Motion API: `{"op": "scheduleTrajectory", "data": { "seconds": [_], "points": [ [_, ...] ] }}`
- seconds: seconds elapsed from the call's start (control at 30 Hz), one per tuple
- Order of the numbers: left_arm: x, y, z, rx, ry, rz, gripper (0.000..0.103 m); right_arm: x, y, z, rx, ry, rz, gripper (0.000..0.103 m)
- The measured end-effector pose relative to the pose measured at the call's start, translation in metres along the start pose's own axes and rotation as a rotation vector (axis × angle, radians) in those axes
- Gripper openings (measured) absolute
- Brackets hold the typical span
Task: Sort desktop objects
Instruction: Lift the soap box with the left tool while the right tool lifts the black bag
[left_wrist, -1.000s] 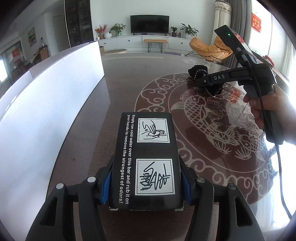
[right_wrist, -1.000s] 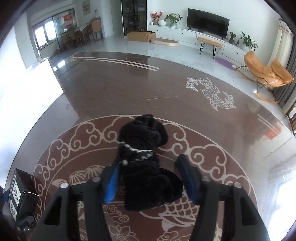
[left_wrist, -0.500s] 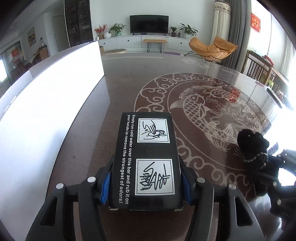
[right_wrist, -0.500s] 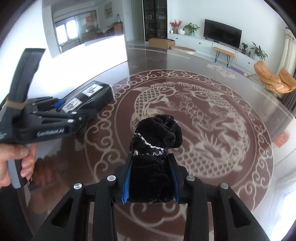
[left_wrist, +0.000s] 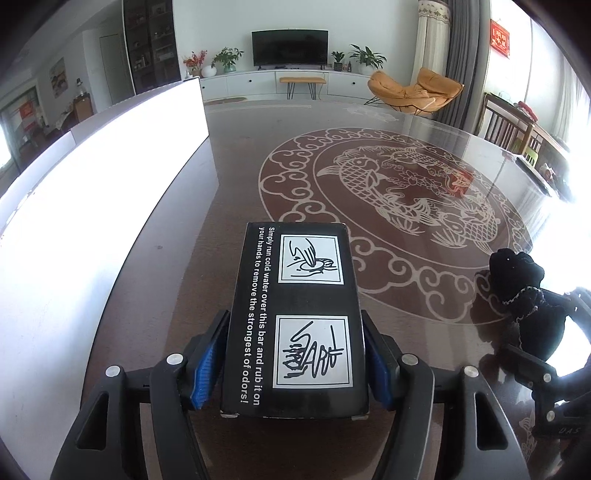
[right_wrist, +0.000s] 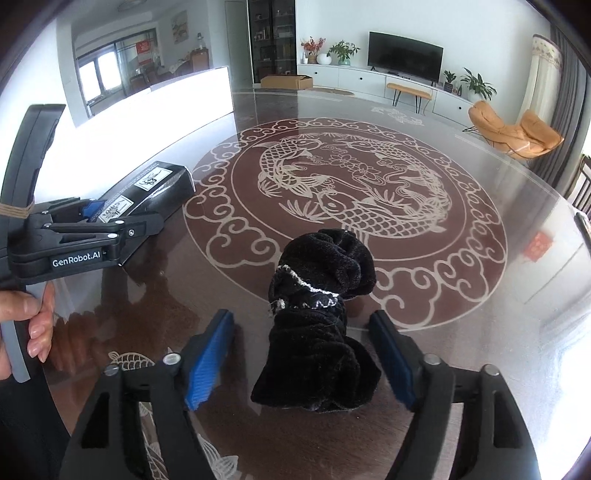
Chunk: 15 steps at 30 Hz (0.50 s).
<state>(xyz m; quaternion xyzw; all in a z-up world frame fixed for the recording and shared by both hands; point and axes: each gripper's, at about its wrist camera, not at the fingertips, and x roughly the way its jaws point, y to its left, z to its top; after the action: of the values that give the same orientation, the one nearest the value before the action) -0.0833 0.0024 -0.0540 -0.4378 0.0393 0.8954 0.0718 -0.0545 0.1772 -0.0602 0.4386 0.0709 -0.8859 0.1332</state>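
The right claw (right_wrist: 301, 360) was opening, its blue pads clear of the black velvet scrunchie (right_wrist: 319, 325) lying between them on the desk (right_wrist: 461, 295); left of the scrunchie, the left claw (left_wrist: 293, 363) was opening around the black box (left_wrist: 295, 317)

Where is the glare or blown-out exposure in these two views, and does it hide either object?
Left wrist view: the white panel is blown out, and window glare at the right edge washes around the black scrunchie. Right wrist view: the scrunchie is sharp and clear, the table shows reflections, and the black box stays readable. Both views have fisheye bending.
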Motion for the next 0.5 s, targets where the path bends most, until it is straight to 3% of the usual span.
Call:
{"op": "scheduleTrajectory", "data": {
  "seconds": [0.27,0.5],
  "points": [
    [0.0056,-0.0032,0.0013,0.015,0.028,-0.010,0.093,0.0035,0.0011,-0.0007,0.004,0.012,-0.006,0.095],
    [0.0077,-0.0019,0.0011,0.005,0.037,-0.006,0.099,0.0066,0.0024,-0.0001,0.005,0.019,-0.007,0.099]
  ]
}}
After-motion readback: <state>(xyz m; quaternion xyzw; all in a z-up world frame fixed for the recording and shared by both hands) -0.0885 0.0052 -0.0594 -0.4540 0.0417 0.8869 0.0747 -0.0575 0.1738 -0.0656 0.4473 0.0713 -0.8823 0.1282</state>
